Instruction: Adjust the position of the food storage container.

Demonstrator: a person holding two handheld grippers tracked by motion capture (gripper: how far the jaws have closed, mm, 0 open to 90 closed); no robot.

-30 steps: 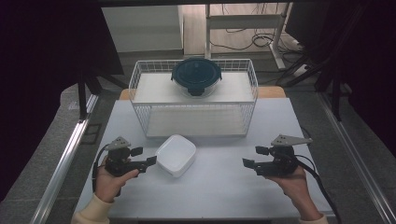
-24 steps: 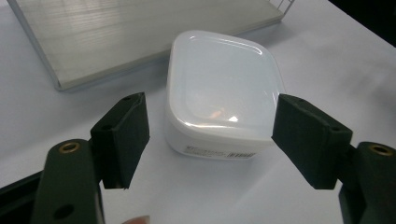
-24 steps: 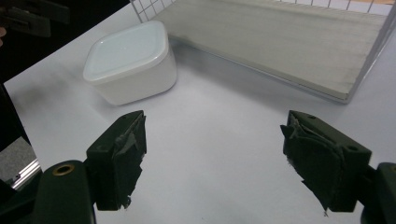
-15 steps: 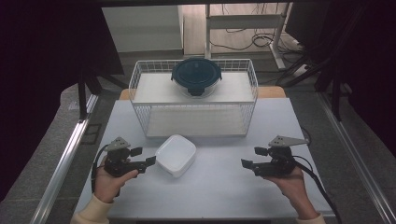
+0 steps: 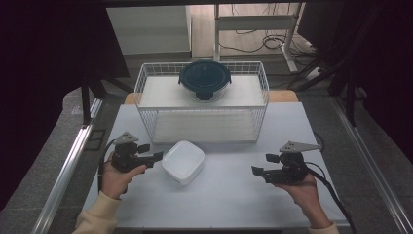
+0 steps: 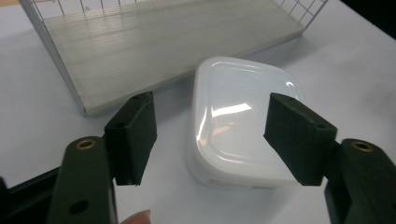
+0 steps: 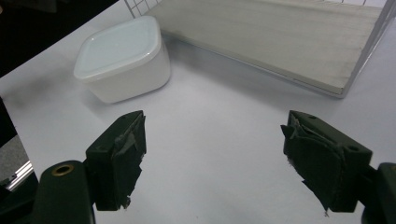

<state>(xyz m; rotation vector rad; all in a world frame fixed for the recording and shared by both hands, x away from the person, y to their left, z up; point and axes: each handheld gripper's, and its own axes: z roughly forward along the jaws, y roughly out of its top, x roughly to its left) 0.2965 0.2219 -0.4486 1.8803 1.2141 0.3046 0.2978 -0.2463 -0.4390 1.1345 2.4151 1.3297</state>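
The left gripper (image 5: 157,156) is just beside the white box (image 5: 183,162), which sits on the table (image 5: 234,195) in front of the wire rack (image 5: 202,105). Its jaws have just been closing a bit, but they are wide apart with nothing in them; the box lies just ahead. I think it should slide forward, level, until both pads sit on the box sides, then squeeze softly. The right gripper (image 5: 259,170) waits wide open, holding nothing, well apart from the box
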